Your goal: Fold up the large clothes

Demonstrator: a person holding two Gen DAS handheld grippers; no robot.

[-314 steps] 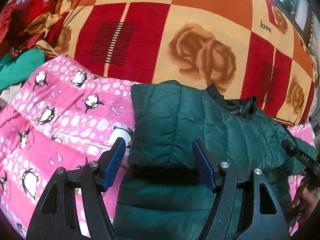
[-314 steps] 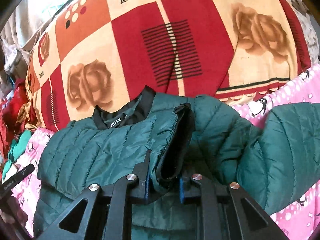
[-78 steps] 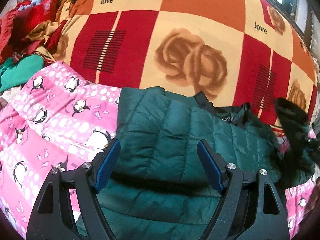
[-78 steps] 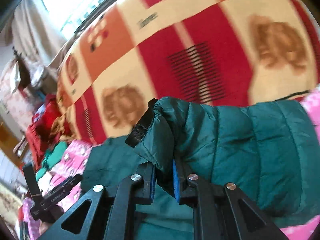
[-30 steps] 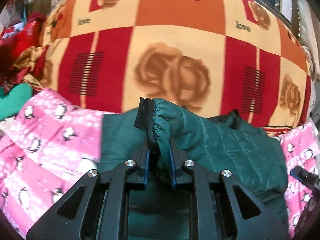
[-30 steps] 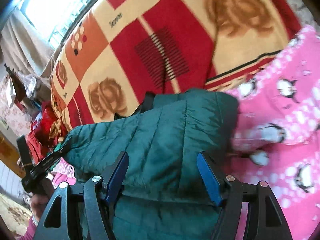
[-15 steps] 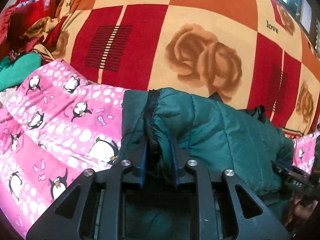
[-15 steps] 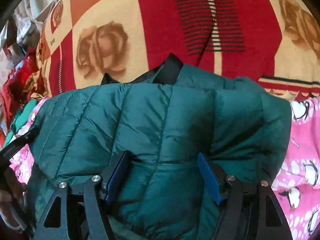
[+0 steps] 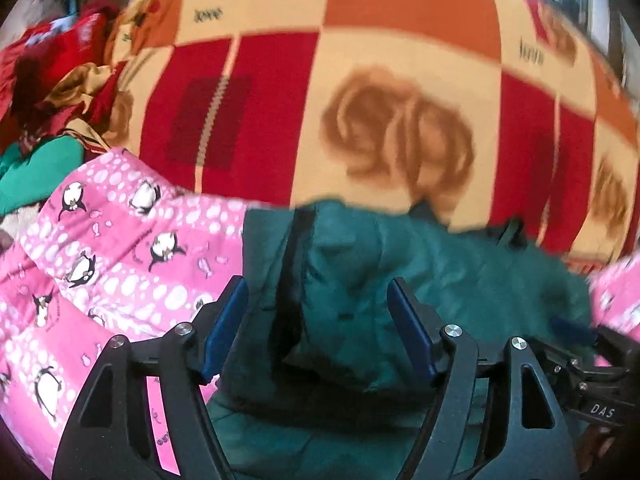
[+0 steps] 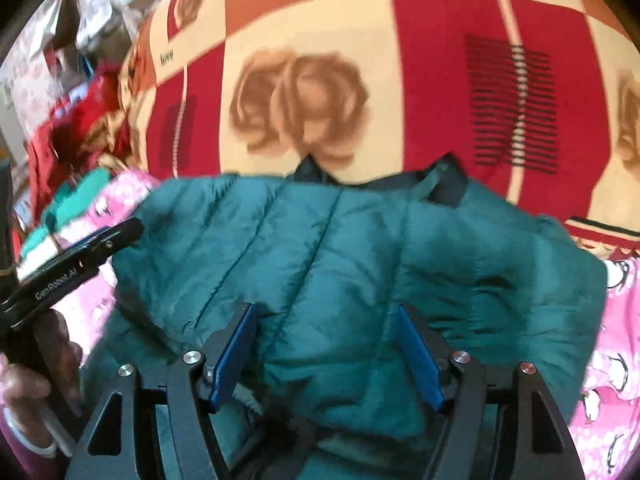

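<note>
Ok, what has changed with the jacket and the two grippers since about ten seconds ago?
Both sleeves of the dark green quilted puffer jacket now lie folded across its body. The left hand-held gripper, which carried its cuffed sleeve inward, has just been opening and the sleeve lies loose between its jaws. The right hand-held gripper let go earlier and is open. The pink penguin blanket and the red-and-cream rose blanket are as before.

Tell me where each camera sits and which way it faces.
Left wrist: on the left hand-held gripper, jaws open, aimed down at the green jacket; right hand-held gripper at lower right.
Right wrist: on the right hand-held gripper, jaws open over the jacket; left hand at left.
Both show: jacket, rose blanket.
</note>
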